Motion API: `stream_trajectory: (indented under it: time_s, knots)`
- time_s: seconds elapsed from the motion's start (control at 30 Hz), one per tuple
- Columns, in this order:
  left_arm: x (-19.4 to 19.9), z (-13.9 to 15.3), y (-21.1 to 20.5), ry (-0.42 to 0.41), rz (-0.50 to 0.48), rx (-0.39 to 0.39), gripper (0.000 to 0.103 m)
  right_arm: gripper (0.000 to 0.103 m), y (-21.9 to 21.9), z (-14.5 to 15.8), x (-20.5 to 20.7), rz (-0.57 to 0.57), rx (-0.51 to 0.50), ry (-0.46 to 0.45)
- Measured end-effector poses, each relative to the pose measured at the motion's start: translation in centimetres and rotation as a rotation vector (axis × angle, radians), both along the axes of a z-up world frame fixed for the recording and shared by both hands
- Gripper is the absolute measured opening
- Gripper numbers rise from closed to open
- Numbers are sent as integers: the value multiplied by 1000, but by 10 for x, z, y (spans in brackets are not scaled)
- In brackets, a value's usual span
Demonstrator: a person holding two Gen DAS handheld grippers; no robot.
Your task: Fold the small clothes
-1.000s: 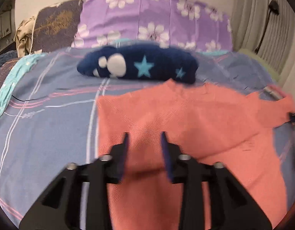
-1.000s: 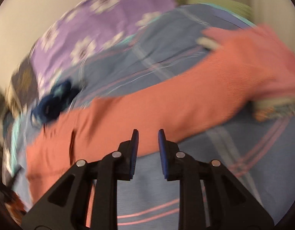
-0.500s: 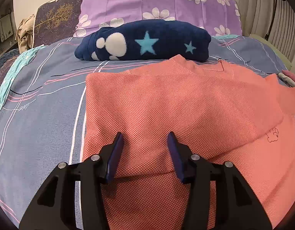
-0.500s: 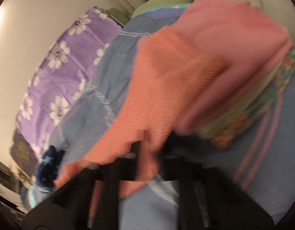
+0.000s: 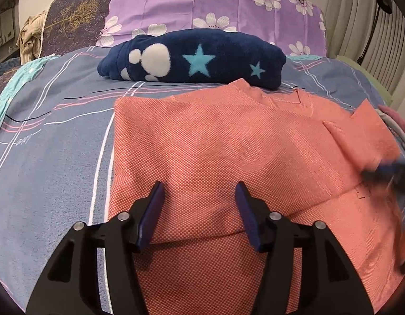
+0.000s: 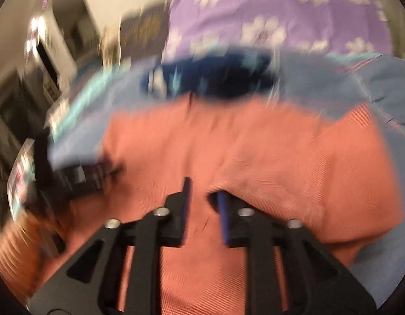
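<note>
My right gripper (image 6: pixel 202 204) has swung back over the coral shirt (image 5: pixel 228 141) on the bed (image 5: pixel 52 157), both my jaws have just been widening, empty, so I should flatten before pinching

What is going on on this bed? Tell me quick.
A person with tongs in each hand is folding a coral shirt on the striped bedsheet. One side is already folded over. The left tongs hover open over it, jaws just widened, nothing between them. The right tongs, blurred, are open above the shirt's other side. A folded navy star blanket lies behind.
</note>
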State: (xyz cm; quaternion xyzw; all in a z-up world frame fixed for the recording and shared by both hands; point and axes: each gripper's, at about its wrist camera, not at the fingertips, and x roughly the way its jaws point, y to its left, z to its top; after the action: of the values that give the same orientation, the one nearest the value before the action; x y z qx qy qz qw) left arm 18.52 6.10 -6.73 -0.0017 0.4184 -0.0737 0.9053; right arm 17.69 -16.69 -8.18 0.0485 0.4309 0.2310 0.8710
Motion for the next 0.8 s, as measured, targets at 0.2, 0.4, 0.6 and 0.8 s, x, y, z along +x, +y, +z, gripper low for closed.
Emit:
stream_trajectory:
  time_s: [0.2,0.4,0.6,0.8]
  knots:
    - [0,0,-1,0,-8,1,61,59,-41,6,-11,-67,120,14]
    - [-1,0,-2,-1,-8,4,61,62,-88,9,-8,-223,242,68]
    - [-1,-1,0,-1,-10,-4,62,59,-101,-6,11,-357,345,141]
    - [-1,-1,2,-5,-11,-19,62,13,-52,14,31,-229,341,74]
